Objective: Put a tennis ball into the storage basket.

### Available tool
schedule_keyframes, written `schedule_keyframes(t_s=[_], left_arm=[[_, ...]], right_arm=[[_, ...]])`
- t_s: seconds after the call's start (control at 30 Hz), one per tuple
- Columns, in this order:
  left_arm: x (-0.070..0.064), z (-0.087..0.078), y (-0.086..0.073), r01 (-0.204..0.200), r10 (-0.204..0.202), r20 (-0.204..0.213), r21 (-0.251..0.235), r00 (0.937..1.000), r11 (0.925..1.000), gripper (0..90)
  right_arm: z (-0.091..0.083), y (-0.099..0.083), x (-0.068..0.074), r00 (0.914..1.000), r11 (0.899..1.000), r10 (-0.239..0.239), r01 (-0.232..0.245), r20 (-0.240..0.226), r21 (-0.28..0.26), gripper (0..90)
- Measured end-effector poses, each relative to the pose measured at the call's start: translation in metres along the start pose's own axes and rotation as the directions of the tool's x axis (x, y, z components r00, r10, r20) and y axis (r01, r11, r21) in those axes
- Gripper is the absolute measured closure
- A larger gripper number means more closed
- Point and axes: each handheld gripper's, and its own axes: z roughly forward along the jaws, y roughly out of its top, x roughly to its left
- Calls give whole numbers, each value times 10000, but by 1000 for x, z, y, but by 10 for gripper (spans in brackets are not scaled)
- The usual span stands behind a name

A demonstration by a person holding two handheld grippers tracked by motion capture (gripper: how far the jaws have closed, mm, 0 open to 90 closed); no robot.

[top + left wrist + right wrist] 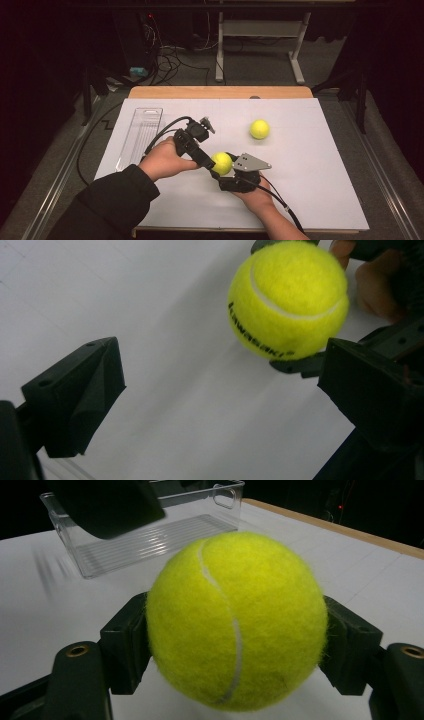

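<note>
Right gripper (235, 645) clamps fuzzy yellow tennis ball (236, 620), curved white seam

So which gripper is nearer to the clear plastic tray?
Left. The left gripper sits between the clear plastic tray and the right gripper, which holds a tennis ball farther from it.

held ball (236, 622): yellow-green felt, white curved seam, black lettering
far ball (259, 129): same yellow-green
right gripper (235, 645): black jaws, brass-coloured screw holes
left gripper (220, 390): black
tray (141, 136): clear, ribbed floor
table (320, 165): white top, tan wooden edge
sleeve (112, 202): black
</note>
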Motion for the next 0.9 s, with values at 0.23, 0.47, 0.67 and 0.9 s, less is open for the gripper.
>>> schedule_keyframes(t_s=[0.23,0.47,0.67,0.9], left_arm=[[-6,9,16,-1,-23,638,381,9980,9993,54],[-8,20,22,-10,-87,1248,772,9921,9970,95],[-8,27,24,71,-234,1791,915,9836,9958,177],[-9,31,24,-67,-125,1923,991,9813,9951,263]], right_arm=[[0,2,3,9998,9997,-8,3,-194,-254,267],[-3,3,5,9997,9990,-81,70,-231,-450,266],[-3,3,6,9997,9982,-15,0,-249,-602,267],[-2,2,6,9997,9988,-66,53,-253,-492,264]])
